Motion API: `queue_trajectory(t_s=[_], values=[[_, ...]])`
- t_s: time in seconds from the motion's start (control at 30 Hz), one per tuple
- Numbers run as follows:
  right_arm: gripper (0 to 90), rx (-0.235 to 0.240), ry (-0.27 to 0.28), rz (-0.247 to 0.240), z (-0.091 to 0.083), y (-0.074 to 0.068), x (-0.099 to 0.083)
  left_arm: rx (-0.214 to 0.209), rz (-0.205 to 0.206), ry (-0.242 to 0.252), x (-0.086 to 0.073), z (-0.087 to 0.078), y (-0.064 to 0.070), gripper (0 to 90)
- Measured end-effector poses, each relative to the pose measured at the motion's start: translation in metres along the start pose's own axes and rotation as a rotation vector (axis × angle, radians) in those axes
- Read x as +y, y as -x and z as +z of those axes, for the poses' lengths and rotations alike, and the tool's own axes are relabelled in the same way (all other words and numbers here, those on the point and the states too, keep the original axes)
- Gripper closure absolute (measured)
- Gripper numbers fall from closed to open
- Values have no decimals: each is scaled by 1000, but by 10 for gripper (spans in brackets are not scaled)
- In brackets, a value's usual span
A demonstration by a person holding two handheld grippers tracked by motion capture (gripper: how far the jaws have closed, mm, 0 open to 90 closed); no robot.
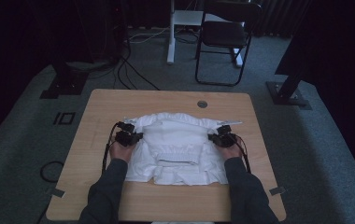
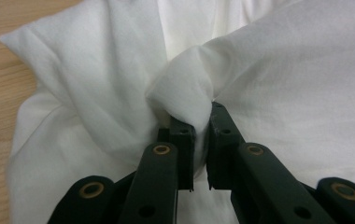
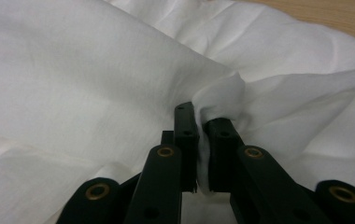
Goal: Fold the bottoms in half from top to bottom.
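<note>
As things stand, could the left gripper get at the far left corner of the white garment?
Probably not freely: the left gripper is shut on a bunched fold of the white garment at its left side. The path along the table looks open, but it would have to let go first.

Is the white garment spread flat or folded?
Partly folded: the white garment lies layered and bunched on the table, each side pinched by a gripper.
</note>
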State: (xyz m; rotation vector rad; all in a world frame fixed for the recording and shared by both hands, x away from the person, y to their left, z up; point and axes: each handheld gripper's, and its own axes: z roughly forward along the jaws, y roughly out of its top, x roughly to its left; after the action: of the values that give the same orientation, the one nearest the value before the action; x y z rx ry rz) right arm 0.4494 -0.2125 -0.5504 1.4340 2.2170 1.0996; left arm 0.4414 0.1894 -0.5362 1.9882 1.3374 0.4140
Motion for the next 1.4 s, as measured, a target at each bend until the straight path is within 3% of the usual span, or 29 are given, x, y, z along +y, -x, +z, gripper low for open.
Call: queue_trajectory(t_s=[0.1, 0.17, 0.27, 0.37, 0.47, 0.53, 0.6, 0.67, 0.8, 0.87, 0.93, 1.0, 1.07, 1.13, 1.2, 1.4], values=[[852, 8, 46, -4, -12, 1, 4, -36, -23, 59, 6, -17, -3, 845], [853, 19, 111, 1, -28, 3, 10, -70, -28, 111, 14, -34, -5, 847], [856, 30, 187, -18, -50, 2, 21, -116, -12, 192, 26, -62, -3, 848], [857, 16, 255, -74, -73, -4, 34, -140, 21, 260, 37, -91, -1, 849], [857, 25, 363, -60, -95, -5, 40, -191, 17, 321, 40, -112, -1, 851], [857, 30, 399, -71, -107, -9, 41, -193, 25, 332, 37, -120, 2, 850], [857, 12, 373, -120, -112, -16, 37, -195, 29, 326, 32, -122, 3, 849], [855, 17, 350, -133, -113, -19, 30, -230, 6, 308, 20, -121, 3, 845], [852, 48, 320, -114, -114, -21, 0, -281, -5, 282, -7, -119, 8, 833], [842, 44, 283, -116, -112, -24, -15, -289, 10, 265, -15, -120, 11, 767], [755, 57, 250, -110, -110, -24, -27, -272, 25, 271, -17, -124, 12, 679], [570, 50, 273, -101, -114, -23, -33, -268, 13, 293, -13, -129, 11, 617], [486, 23, 310, -83, -122, -23, -29, -256, 16, 302, -7, -131, 12, 611], [477, 23, 326, -92, -126, -26, -21, -225, 29, 297, 3, -130, 18, 623], [475, 8, 321, -113, -125, -33, -11, -225, 55, 285, 11, -125, 27, 638], [537, 4, 242, -178, -90, -57, 10, -214, 95, 158, 19, -81, 51, 683]])
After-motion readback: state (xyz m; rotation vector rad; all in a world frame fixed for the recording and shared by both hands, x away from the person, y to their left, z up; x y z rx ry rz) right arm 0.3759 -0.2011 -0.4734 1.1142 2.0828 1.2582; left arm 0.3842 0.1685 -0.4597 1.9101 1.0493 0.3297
